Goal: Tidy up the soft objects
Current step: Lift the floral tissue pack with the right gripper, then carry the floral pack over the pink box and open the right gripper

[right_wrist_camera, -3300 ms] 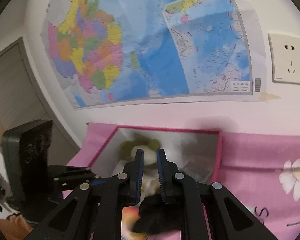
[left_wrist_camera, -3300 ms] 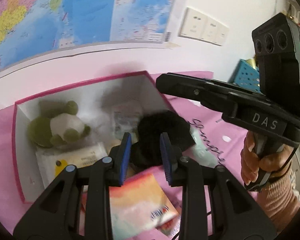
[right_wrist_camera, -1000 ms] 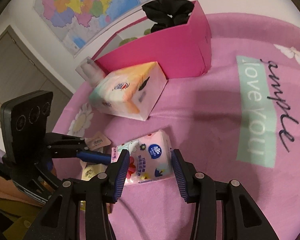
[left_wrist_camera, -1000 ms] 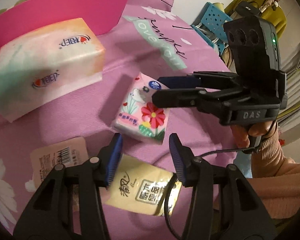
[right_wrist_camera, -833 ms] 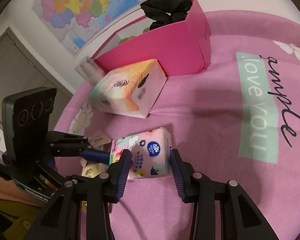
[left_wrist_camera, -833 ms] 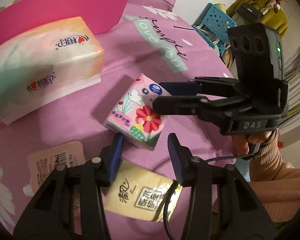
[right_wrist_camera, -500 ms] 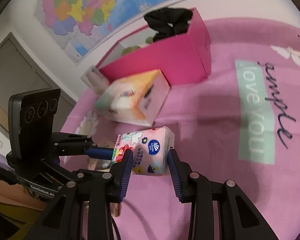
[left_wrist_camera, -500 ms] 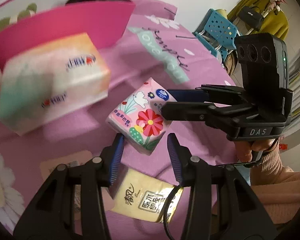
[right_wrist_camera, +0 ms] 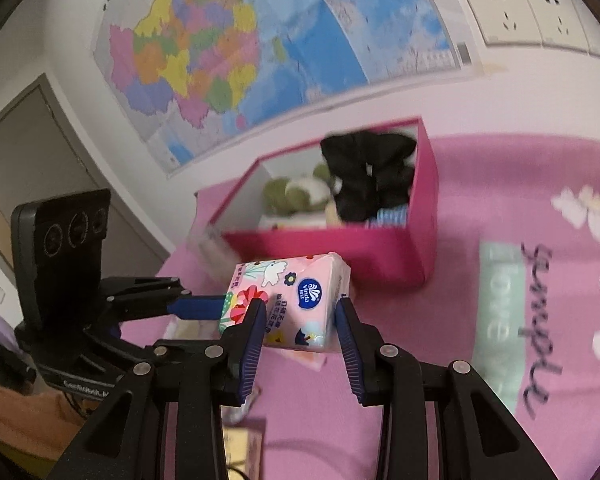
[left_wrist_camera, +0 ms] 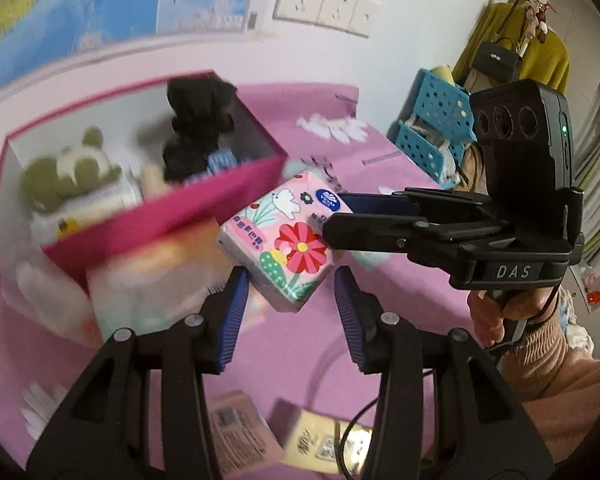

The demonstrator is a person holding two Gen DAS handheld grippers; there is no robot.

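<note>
Tissues, soft ones, in a small pink plastic-wrapped pack with a red flower [right_wrist_camera: 288,300]. Up in the air, above the pink cloth on the counter [right_wrist_camera: 440,400], just in front of the open pink cardboard box [right_wrist_camera: 380,248]. Not yet inside, beside the green plush toy [right_wrist_camera: 288,196] and the black fluffy thing [right_wrist_camera: 364,176].

Pinched from two sides by the right tool [right_wrist_camera: 300,304], closed in tighter just now with the pack between the jaws. Left tool [left_wrist_camera: 289,280] close up at one end, with a corner of the pack between the jaws. Hard to tell whether really squeezing there or only near.

Probably very light. Squashy too, so likely to dent under a hard pinch. Shiny wrap, maybe a bit slippery. Best held across the fat middle, flat sides against the pads, gently but snugly. Not likely to break if dropped.
</note>
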